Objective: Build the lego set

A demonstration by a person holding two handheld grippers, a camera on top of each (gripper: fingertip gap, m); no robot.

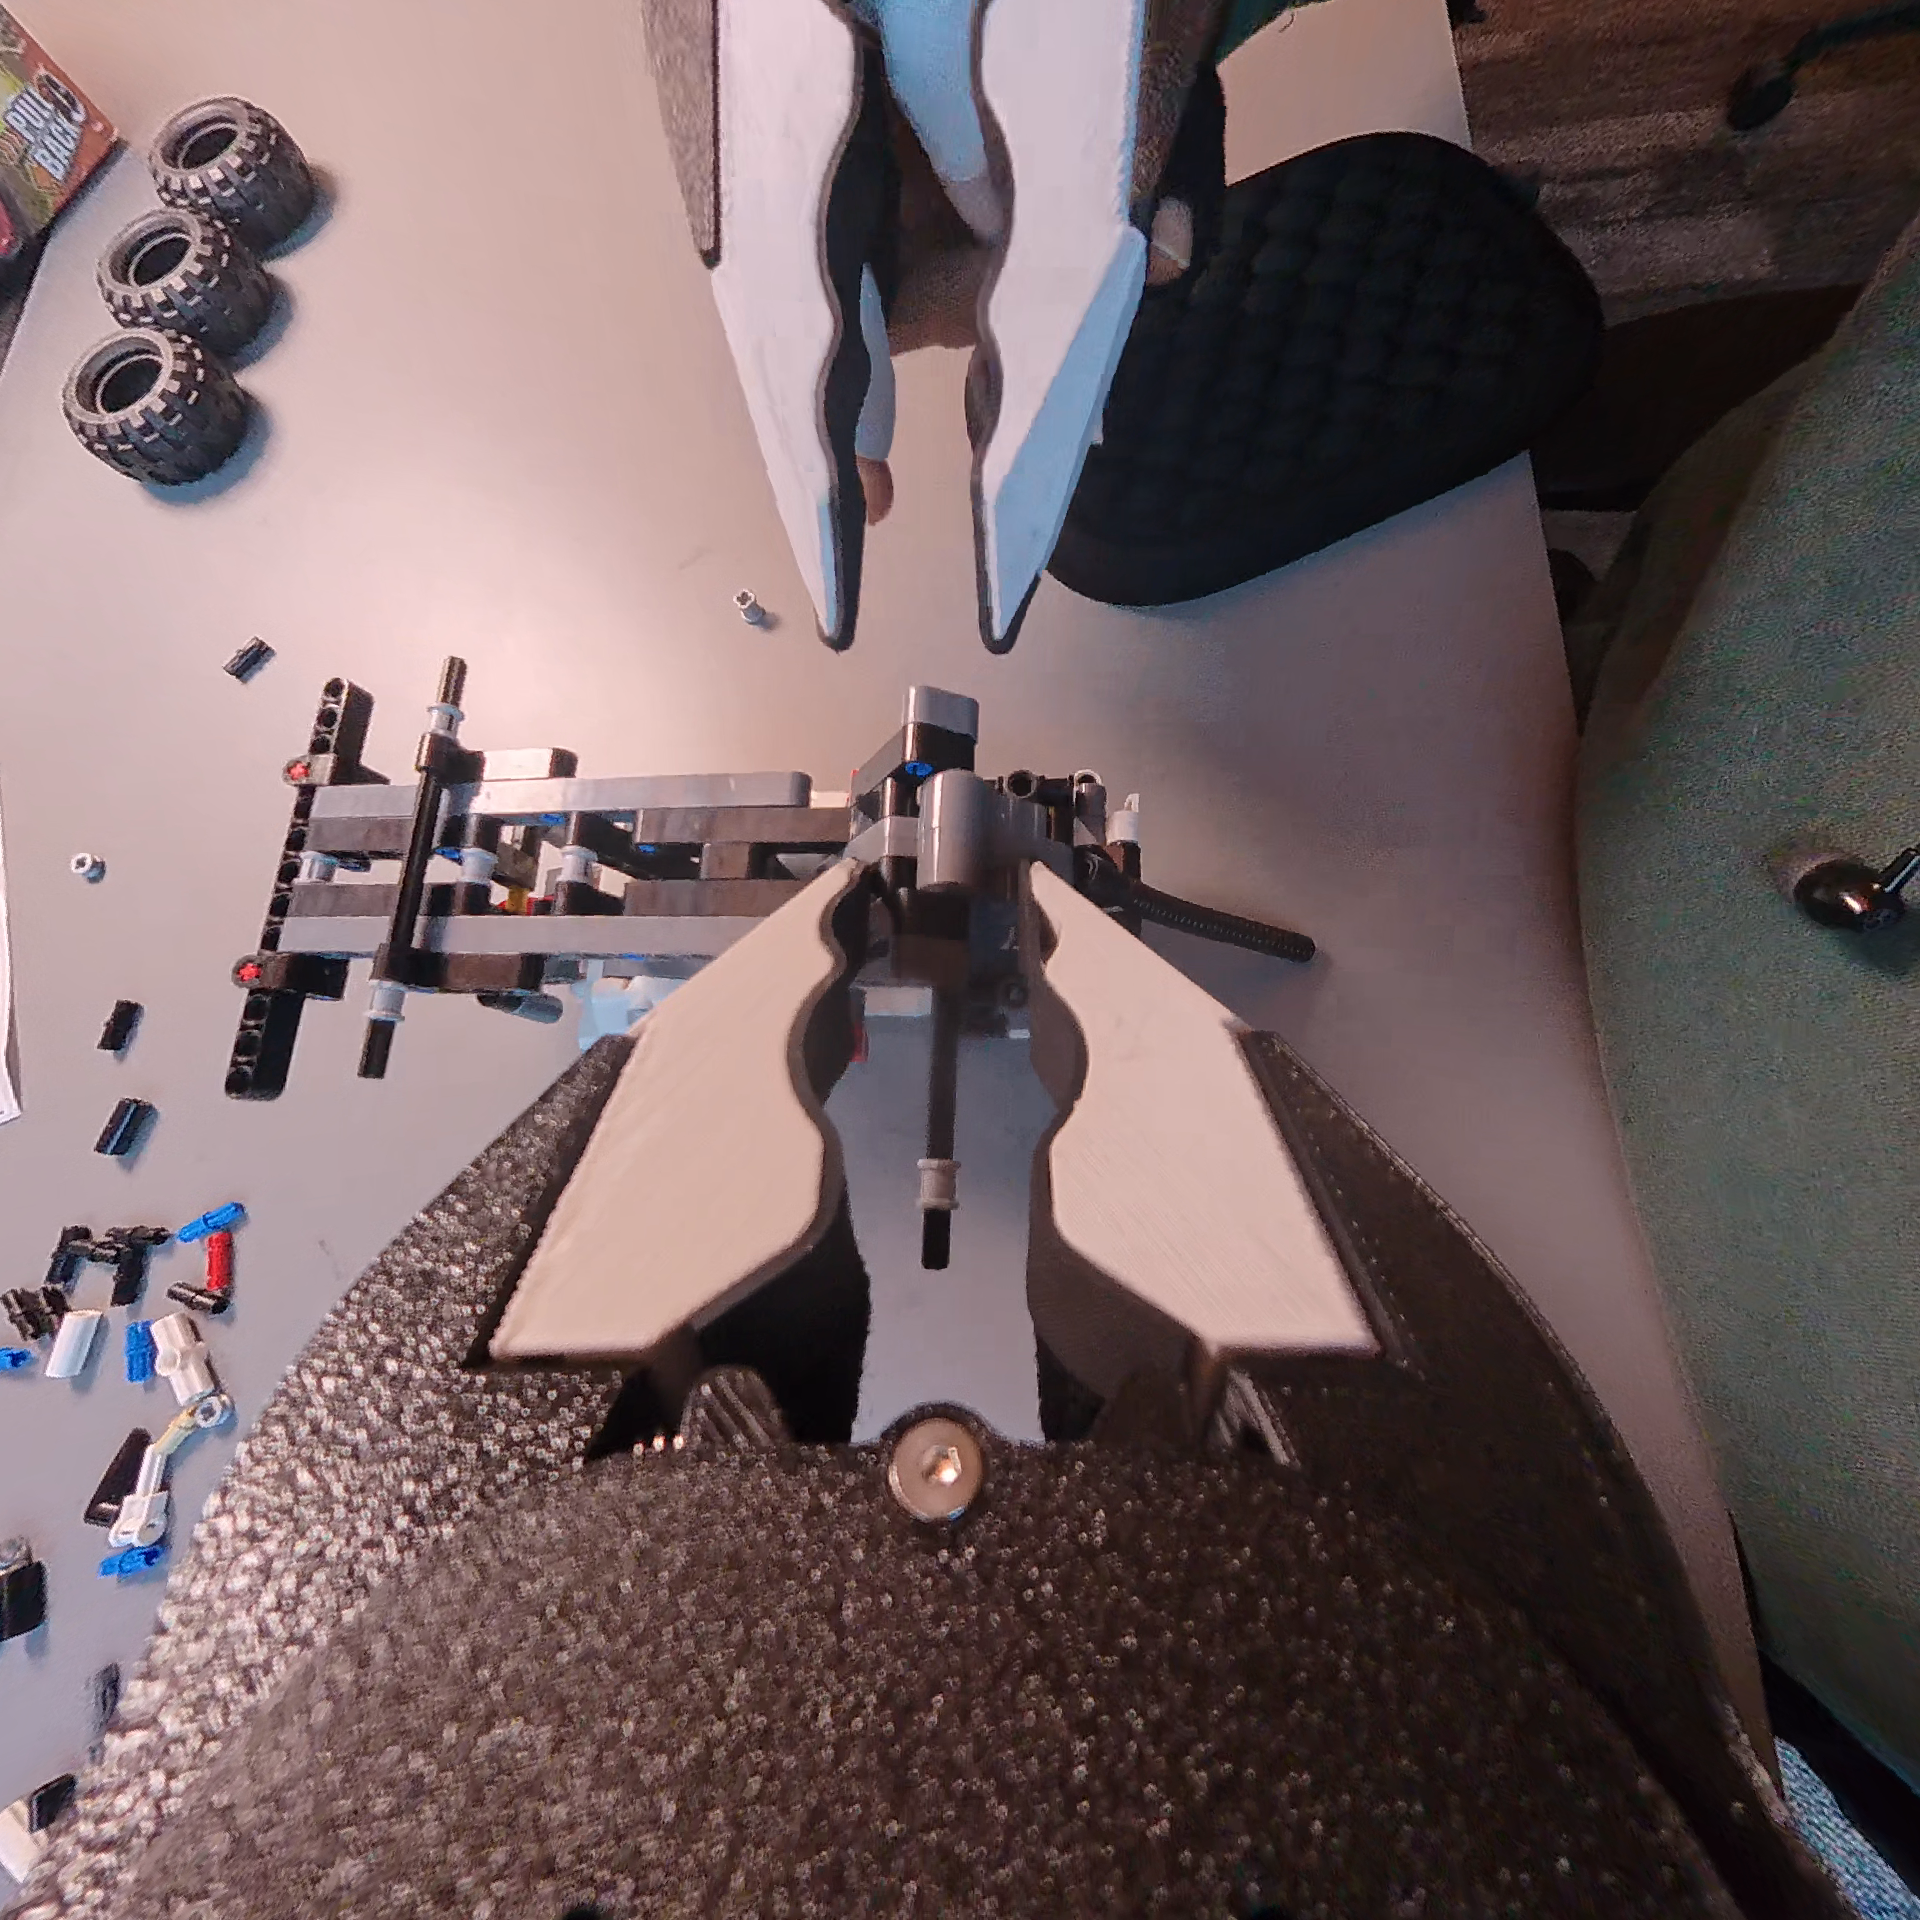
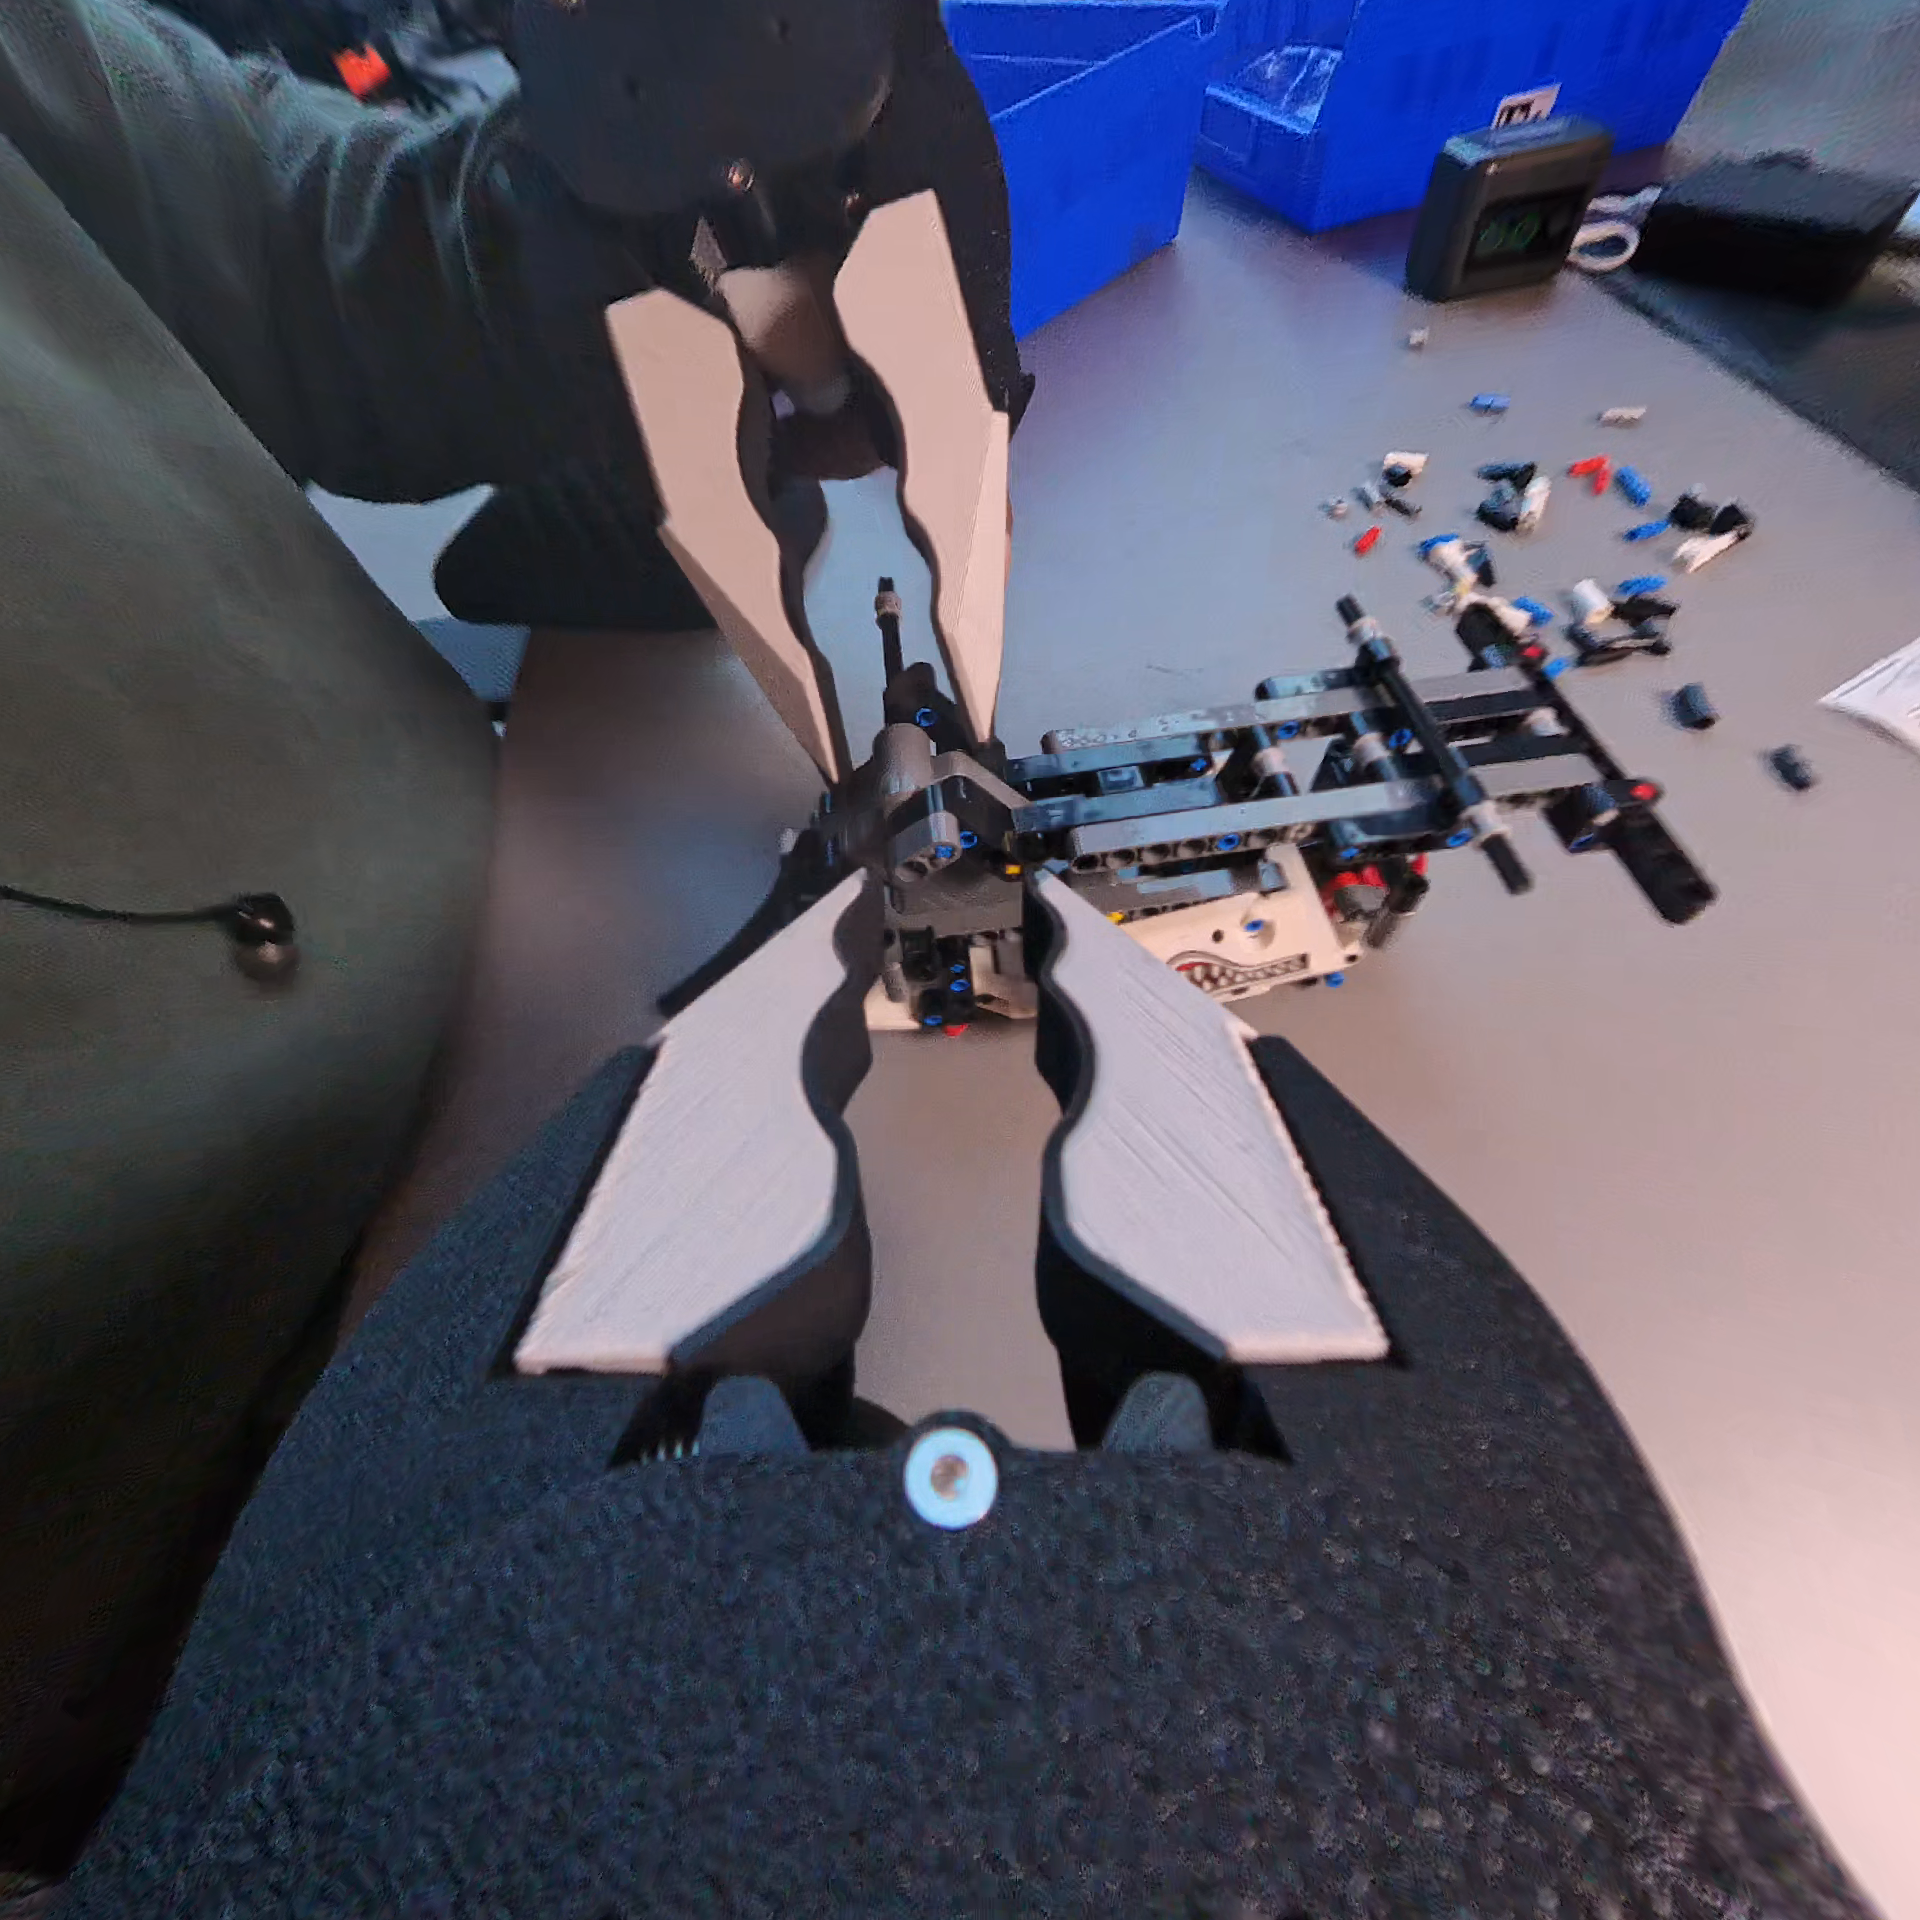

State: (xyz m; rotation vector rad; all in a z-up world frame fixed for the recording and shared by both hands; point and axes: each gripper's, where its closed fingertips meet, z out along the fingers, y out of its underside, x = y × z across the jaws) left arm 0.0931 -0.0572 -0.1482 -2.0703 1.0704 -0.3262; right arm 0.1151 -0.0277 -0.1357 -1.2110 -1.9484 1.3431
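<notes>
The left gripper (image 1: 940,883) has its jaws closed in on the near end of the chassis (image 1: 582,862), which lies on the worktop (image 1: 520,468); the fingertips press either side of the dark grey block there. A black axle (image 1: 940,1122) with a pale bush sticks out of that end and runs back between the jaws toward the camera. A black ribbed rod (image 1: 1226,925) juts out to the right of the jaws. To the left, the chassis stretches away as grey and black beams crossed by two black axles.

Just beyond the jaws the right gripper (image 1: 914,623) points in from the far side, jaws apart and holding nothing, tips close to the chassis end but not touching in this view. A small grey bush (image 1: 750,606) lies just left of those tips. In the right wrist view, the right gripper (image 2: 945,904) frames the same end of the chassis (image 2: 1299,790), jaws spread with fingertips at either side of it; whether they touch cannot be told.

Left of the left jaws, loose small parts (image 1: 135,1309) are scattered. Farther left and beyond sit three black tyres (image 1: 177,281). A green cushion (image 1: 1766,935) lies right of the worktop edge. Far off in the right view stand blue bins (image 2: 1091,135).
</notes>
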